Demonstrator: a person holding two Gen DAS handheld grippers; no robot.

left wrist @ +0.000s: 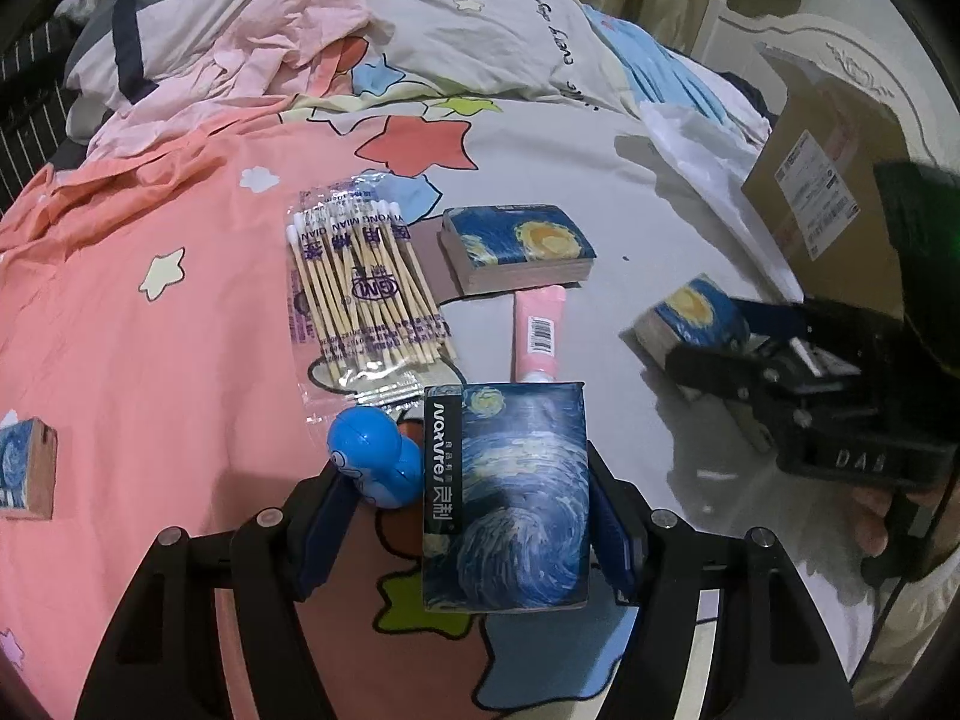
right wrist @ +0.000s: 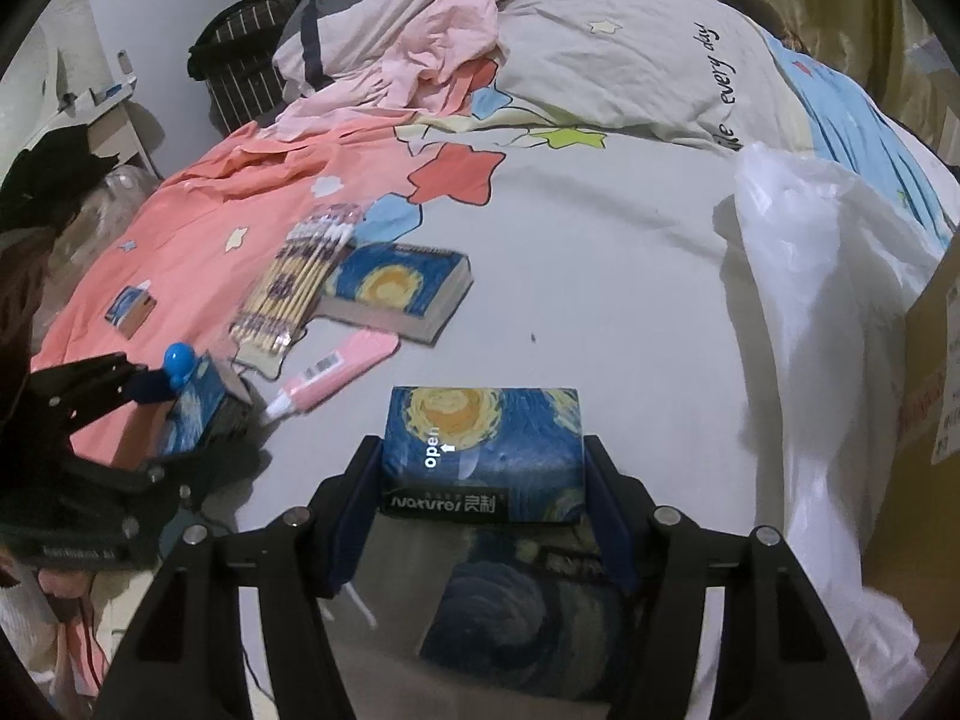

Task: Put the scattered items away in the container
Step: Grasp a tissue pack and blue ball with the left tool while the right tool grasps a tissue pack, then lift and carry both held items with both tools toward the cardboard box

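Observation:
A starry-print tissue pack [left wrist: 504, 498] lies between the fingers of my left gripper [left wrist: 465, 462]. Its right edge rests against the right finger, and a gap shows on the left side, so the jaws stand open. My right gripper [right wrist: 480, 444] has both pads against the sides of a second starry tissue pack [right wrist: 483, 450]. In the left wrist view that right gripper [left wrist: 705, 333] sits at the right, near a cardboard box [left wrist: 828, 180]. A blue round toy [left wrist: 375, 456] sits just beyond my left finger.
On the bedsheet lie a bag of cotton swabs [left wrist: 366, 294], a thicker starry pack [left wrist: 516, 246], a pink tube [left wrist: 537, 330] and another pack [left wrist: 24, 468] far left. A white plastic bag [right wrist: 810, 300] is heaped beside the box [right wrist: 936, 372]. Crumpled bedding is piled behind.

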